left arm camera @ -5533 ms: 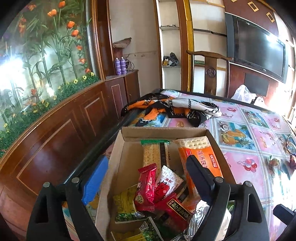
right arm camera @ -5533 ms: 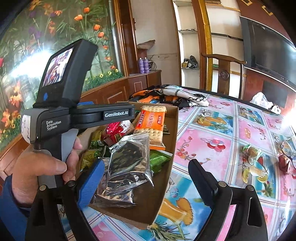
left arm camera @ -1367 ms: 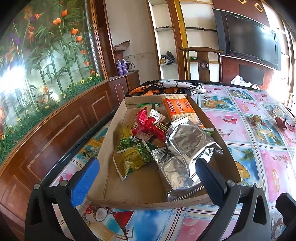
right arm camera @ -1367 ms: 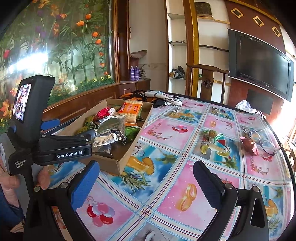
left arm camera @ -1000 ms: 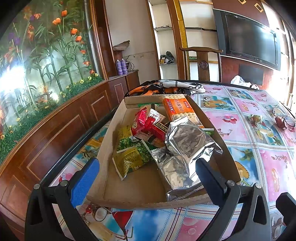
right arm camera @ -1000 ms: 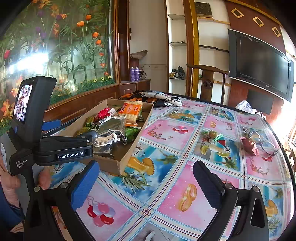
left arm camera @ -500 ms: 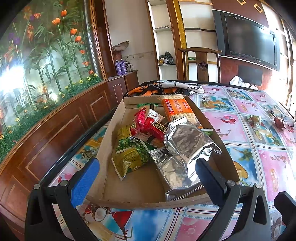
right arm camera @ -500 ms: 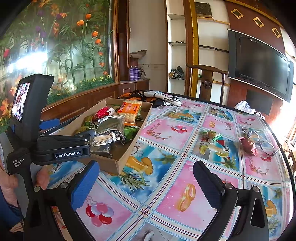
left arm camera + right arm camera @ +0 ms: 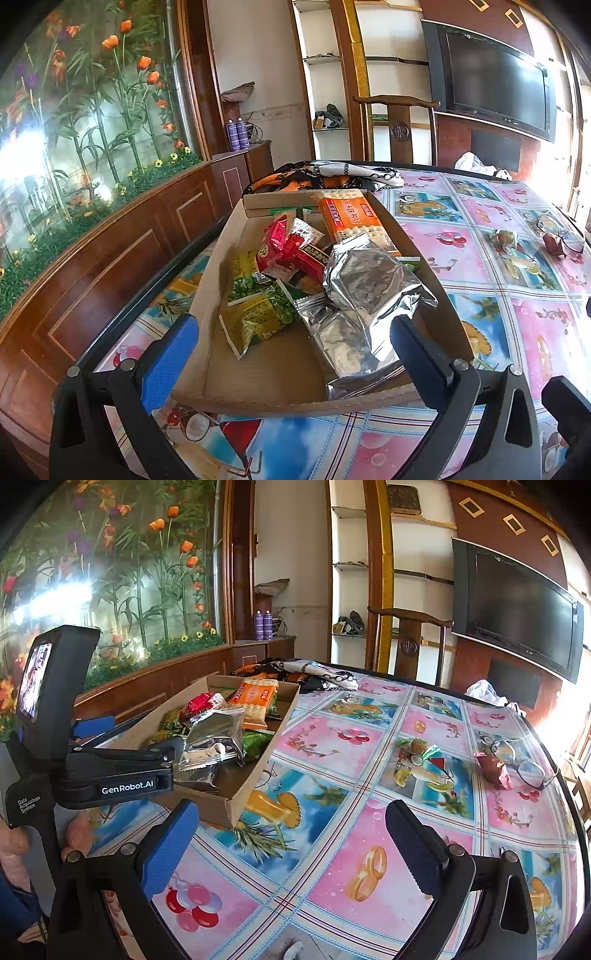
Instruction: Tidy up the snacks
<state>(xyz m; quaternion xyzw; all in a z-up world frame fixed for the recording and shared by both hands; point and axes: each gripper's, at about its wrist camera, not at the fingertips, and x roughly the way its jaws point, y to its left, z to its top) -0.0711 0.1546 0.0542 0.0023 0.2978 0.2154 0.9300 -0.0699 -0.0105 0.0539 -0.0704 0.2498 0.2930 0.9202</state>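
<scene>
Round desk (image 9: 369,812) under a fruit-print cover, carrying along its left edge a shallow cardboard tray (image 9: 280,380), long axis running away from both cameras toward the patterned scarf (image 9: 325,175) at the far end. Inside the tray, largest first: crumpled silver foil bags (image 9: 365,295) heaped at the near right; an orange cracker pack (image 9: 349,218) lying lengthwise along the far right wall; green-and-yellow snack packets (image 9: 258,317) near the middle left; small red sachets (image 9: 291,247) between those and the crackers. Two loose snacks out on the cover, well apart from the tray: a green-wrapped one (image 9: 419,751) mid-desk and a red-wrapped one (image 9: 493,768) just beside a pair of glasses (image 9: 524,764). Left gripper (image 9: 291,354) released, holding nothing, hovering at the tray's near short wall, foil bags straight ahead between its spread fingers. Right gripper (image 9: 291,834) likewise spread wide and bare, over open cover to the tray's right. Probably the deciding relation: loose snacks ahead and to the right of the right gripper, far from the left, so clearly the right hand's reach, with the tray back to its left.
</scene>
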